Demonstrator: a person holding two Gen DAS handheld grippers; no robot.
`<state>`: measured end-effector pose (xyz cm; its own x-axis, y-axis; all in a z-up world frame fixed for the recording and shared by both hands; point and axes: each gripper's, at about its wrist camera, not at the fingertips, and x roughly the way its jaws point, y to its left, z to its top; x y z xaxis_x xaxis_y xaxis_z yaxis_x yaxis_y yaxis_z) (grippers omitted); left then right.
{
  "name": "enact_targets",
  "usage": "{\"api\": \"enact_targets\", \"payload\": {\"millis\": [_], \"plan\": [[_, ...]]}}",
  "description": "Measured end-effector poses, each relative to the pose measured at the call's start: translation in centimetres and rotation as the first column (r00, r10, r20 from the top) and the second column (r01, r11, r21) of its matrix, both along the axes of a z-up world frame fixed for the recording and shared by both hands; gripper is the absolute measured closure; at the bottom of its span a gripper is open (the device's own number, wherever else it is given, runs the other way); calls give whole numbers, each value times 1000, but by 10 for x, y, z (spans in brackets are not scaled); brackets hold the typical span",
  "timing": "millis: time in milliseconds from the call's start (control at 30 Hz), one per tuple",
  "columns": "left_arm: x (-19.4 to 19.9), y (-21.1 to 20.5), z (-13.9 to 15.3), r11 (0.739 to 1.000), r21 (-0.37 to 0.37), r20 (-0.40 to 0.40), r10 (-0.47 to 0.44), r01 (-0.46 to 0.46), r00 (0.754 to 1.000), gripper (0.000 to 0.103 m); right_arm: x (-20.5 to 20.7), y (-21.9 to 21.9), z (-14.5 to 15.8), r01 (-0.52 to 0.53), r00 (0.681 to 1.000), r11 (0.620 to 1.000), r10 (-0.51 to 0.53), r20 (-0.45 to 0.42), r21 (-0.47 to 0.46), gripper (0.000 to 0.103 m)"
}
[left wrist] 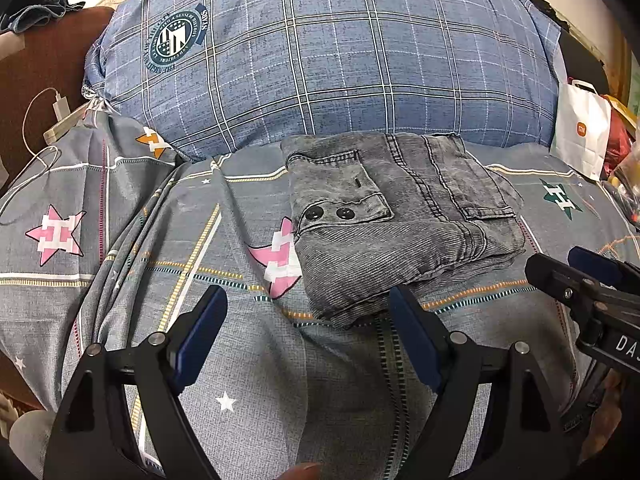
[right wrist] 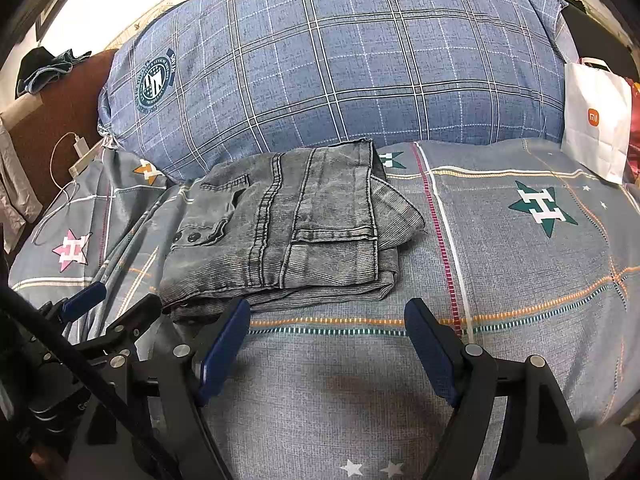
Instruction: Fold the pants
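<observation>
Hand-held grippers (left wrist: pixel 306 308) (right wrist: pixel 326 316) level, spread, before folded pants (left wrist: pixel 400 216)

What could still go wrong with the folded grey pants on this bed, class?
1. The folded grey corduroy pants lie on a rumpled grey star-print bedsheet; its soft ridges could tilt the stack.
2. A lower layer sticks out unevenly at the right, so the fold may slump open.
3. The open left gripper sits near the hem and could snag it.

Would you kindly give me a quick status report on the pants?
Left gripper open, right gripper open, both empty. Grey pants folded compact on the bedsheet, before the blue pillow. Nothing in the way.
</observation>
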<state>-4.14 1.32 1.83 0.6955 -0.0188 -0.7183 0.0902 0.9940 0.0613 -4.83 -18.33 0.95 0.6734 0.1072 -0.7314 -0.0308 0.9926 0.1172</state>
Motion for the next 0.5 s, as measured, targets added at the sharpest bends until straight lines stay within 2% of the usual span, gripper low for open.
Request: {"api": "enact_targets", "payload": {"millis": [500], "plan": [[1, -1, 0, 1000, 0, -3, -5, 5, 1000, 20, -1, 3, 1, 1, 1000, 1000, -1, -3, 0, 22]]}}
